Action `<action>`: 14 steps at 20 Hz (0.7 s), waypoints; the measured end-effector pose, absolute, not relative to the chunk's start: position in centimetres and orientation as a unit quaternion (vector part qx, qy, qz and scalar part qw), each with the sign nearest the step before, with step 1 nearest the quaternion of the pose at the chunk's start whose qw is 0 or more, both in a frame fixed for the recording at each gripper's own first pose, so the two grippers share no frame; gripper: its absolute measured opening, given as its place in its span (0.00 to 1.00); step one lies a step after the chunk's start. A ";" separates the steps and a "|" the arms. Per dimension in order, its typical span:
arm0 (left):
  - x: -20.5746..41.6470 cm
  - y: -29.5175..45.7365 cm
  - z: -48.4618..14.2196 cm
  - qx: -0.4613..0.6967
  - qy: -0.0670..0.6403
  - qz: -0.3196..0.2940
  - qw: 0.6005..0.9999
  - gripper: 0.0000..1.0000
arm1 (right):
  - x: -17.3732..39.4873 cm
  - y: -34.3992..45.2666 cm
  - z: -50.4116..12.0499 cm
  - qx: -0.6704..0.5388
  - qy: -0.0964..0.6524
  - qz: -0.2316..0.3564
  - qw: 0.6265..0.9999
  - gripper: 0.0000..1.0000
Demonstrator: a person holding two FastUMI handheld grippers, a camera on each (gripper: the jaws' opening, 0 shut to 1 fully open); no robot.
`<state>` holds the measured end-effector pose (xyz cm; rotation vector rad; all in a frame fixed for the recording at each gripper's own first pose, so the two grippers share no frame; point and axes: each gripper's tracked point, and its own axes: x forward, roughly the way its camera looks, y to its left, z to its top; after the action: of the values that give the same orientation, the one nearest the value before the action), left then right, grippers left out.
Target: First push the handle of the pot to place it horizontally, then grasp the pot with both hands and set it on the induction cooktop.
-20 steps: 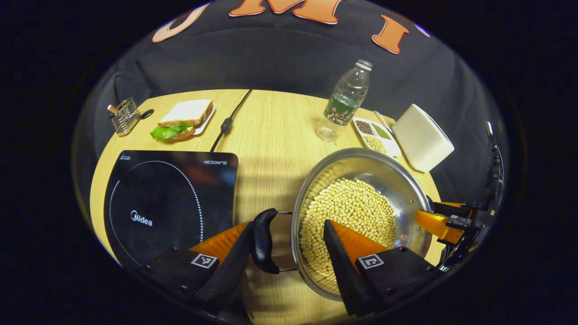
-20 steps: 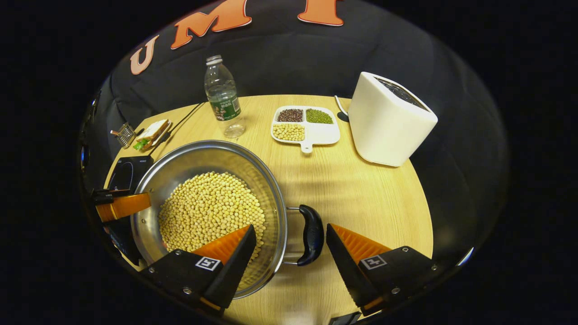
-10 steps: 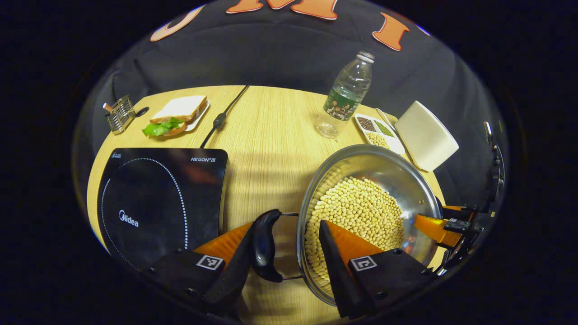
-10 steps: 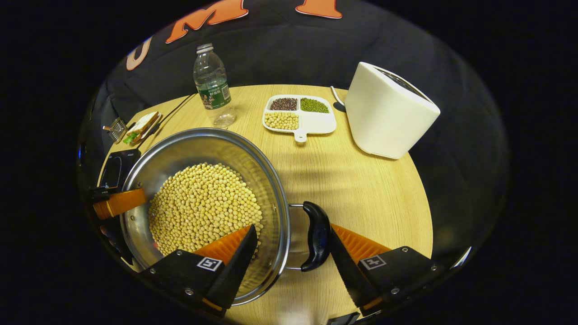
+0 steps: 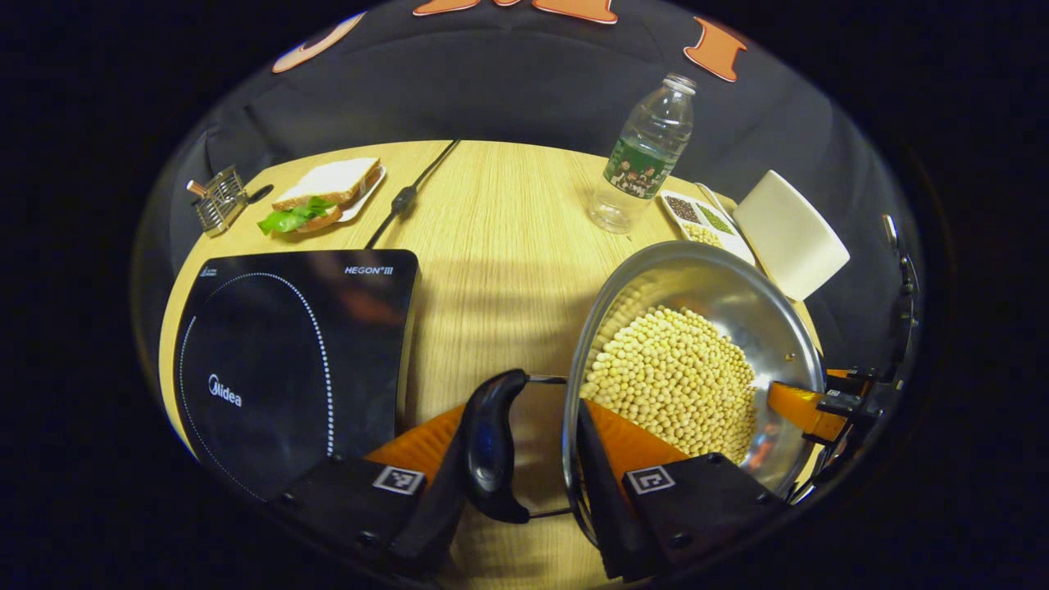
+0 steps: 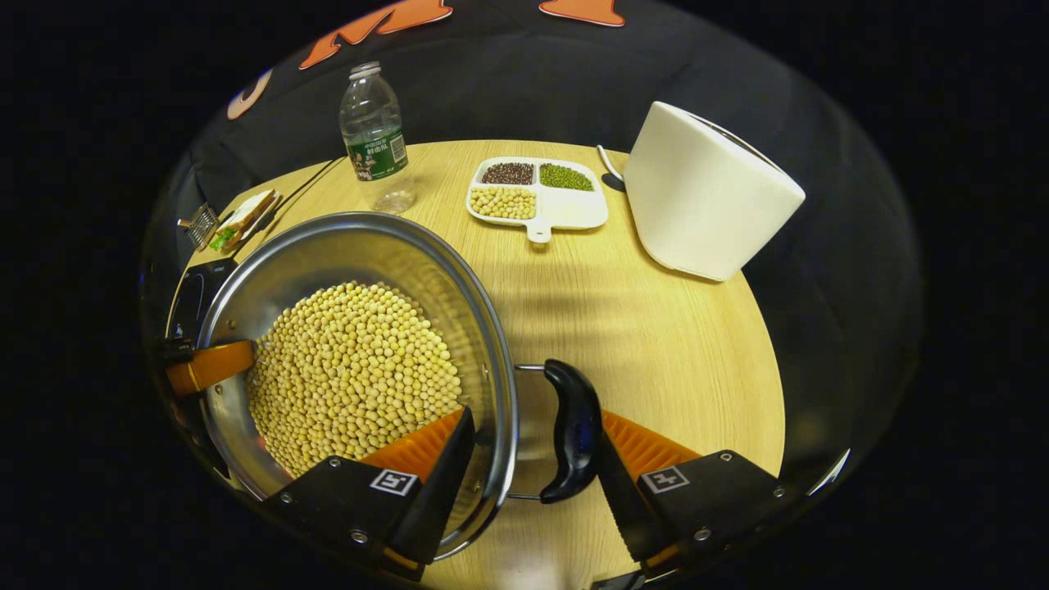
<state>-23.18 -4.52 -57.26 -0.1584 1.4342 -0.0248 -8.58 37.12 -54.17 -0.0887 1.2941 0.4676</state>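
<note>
- Nearest in the left gripper view, the left gripper straddles the pot's left handle and rim: one finger lies against the handle's outer face, the other reaches inside the wall over the beans. The jaws look closed down on handle and rim together, though whether both pads truly press I cannot tell for sure.
- In the right gripper view the right gripper mirrors this: the right handle sits against the outer finger and the inner finger is inside the rim, pinching in the same way.
- The pot hangs between the two grippers, its handle-to-handle axis running straight from one set of jaws to the other. It is heaped with soybeans and seems to sit slightly off the table, though that is a judgement.
- The relation that matters: the induction cooktop lies on the left gripper's outer side, just beyond the left handle, along that same axis. So the left hand leads and the right follows in a level sideways carry.
- Farther back on the table stand a water bottle, a divided dish of beans, a white box-shaped appliance and a sandwich plate, all well apart from the path.
</note>
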 end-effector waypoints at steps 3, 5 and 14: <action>-23.3 -4.8 -57.3 -0.075 0.657 -0.012 0.750 0.73 | -8.6 37.1 -54.2 -0.032 0.602 0.211 0.770 0.83; -23.2 -4.7 -57.2 -0.067 0.657 -0.006 0.751 0.71 | -8.5 37.1 -54.1 -0.014 0.611 0.206 0.764 0.80; -21.5 -3.3 -56.5 -0.025 0.628 0.014 0.778 0.67 | -9.1 38.5 -54.2 0.058 0.605 0.206 0.767 0.58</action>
<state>-21.47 -3.30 -56.50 -0.0545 1.3577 0.0312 -9.11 38.53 -54.21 0.1263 1.3132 0.4474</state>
